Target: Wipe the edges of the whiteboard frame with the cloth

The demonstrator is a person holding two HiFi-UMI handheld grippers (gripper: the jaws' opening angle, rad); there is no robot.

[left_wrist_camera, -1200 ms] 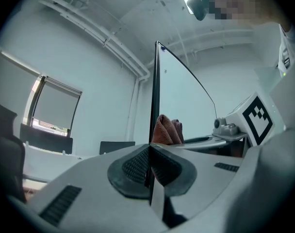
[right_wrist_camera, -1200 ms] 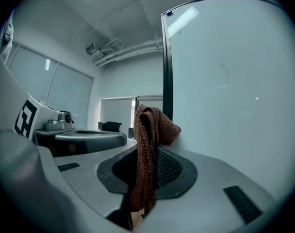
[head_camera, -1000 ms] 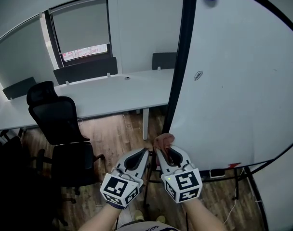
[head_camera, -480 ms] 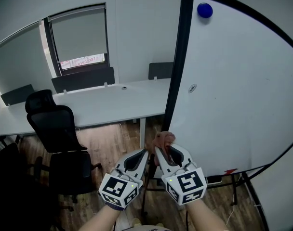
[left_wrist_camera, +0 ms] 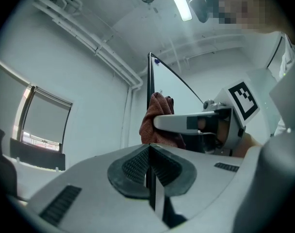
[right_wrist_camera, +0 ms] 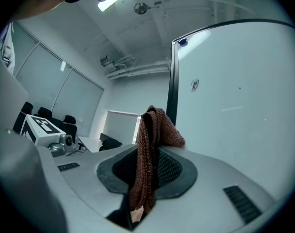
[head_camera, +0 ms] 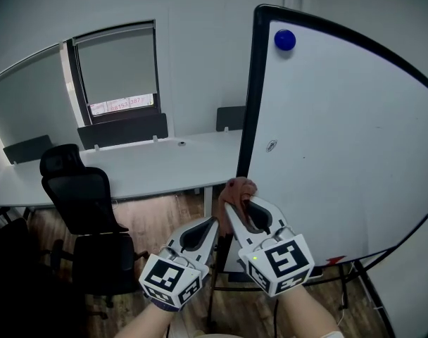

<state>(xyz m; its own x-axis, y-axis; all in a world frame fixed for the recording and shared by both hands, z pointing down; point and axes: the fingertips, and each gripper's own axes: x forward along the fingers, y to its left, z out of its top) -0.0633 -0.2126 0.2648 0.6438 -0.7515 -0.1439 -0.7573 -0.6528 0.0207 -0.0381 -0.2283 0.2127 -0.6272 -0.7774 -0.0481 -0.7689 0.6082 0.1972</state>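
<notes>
The whiteboard stands upright at the right, and its black frame's left edge runs down toward my grippers. A reddish-brown cloth is bunched against that edge, low down. My right gripper is shut on the cloth, with the frame just behind it. My left gripper sits beside it on the left, shut with nothing in it. In the left gripper view, the shut gripper points at the frame edge, with the cloth and right gripper just right of it.
A blue magnet sticks near the board's top left corner. Left of the board are a long white desk, a black office chair and a window with a blind. The board's stand legs rest on the wooden floor.
Both grippers and the cloth have moved up along the frame's left edge. The head view has tilted up, so the board's top left corner now shows.
</notes>
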